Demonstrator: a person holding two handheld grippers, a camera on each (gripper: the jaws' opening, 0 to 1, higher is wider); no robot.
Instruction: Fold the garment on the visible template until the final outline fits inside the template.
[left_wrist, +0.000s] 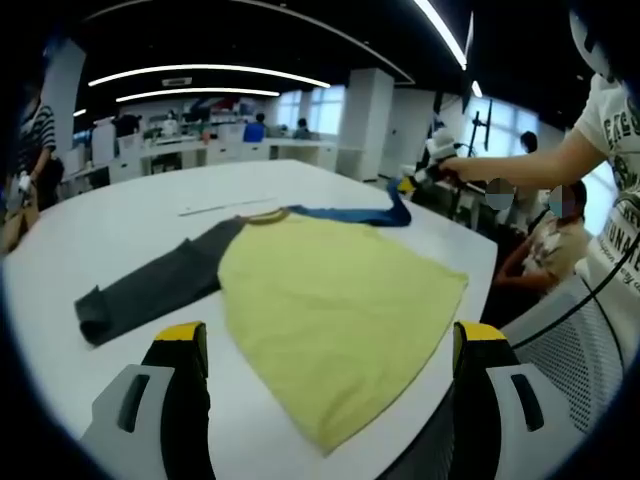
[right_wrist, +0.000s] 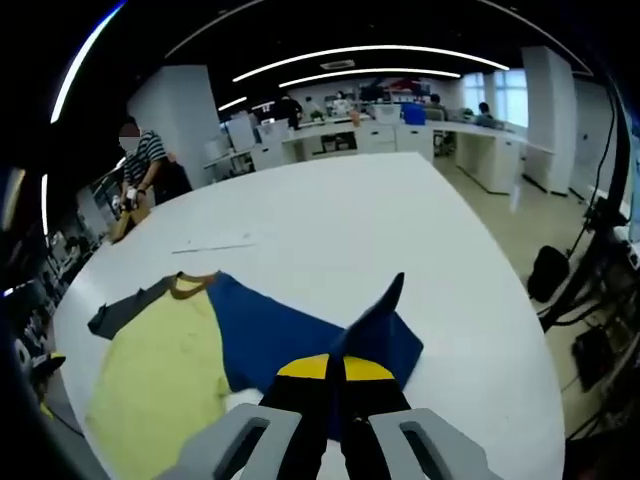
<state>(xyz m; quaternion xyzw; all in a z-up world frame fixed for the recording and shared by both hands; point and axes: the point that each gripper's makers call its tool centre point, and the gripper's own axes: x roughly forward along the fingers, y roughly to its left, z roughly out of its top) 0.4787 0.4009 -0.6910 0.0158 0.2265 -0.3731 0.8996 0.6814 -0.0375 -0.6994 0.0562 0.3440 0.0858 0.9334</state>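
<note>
White round table (left_wrist: 120, 230) in an open-plan office, carrying a yellow raglan shirt (left_wrist: 330, 300) spread flat near its close edge. Left gripper (left_wrist: 330, 365): jaws spread wide, hovering over the shirt's hem. Right gripper (right_wrist: 335, 375): jaws pressed together, pinching the blue sleeve (right_wrist: 300, 340), raised off the table toward its right edge. Grey sleeve (left_wrist: 150, 290) lies outstretched.

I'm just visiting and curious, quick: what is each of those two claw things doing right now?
Left gripper: open, holding nothing, above the yellow shirt body.
Right gripper: shut on the blue sleeve, lifting it.
</note>
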